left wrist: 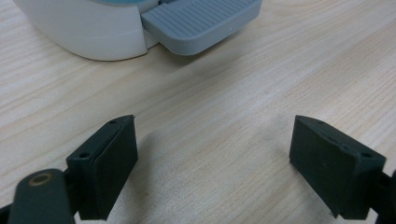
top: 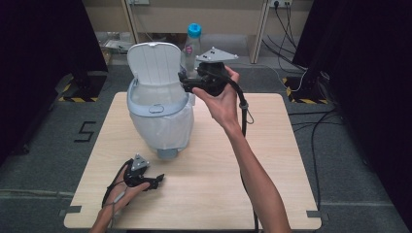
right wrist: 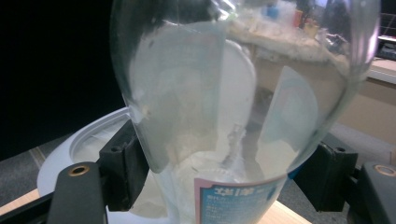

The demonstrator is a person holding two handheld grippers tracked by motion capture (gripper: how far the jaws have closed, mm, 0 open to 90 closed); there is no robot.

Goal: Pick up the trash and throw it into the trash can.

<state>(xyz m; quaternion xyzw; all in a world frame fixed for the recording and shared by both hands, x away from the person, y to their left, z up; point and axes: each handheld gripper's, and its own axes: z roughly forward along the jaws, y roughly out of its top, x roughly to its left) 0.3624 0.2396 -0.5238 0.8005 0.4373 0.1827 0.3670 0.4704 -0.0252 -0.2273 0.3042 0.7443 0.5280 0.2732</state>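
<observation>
Right gripper at upper centre clamps clear plastic bottle between its jaws beside open pedal bin; left gripper rests lower left on table, jaws wide, empty.

The room is dim, dark curtains swallowing both sides, while light from above brightens the desk. Soft shadows sit beneath the left gripper's jaws. Up close, the clear bottle is blurred and bends everything behind it.
</observation>
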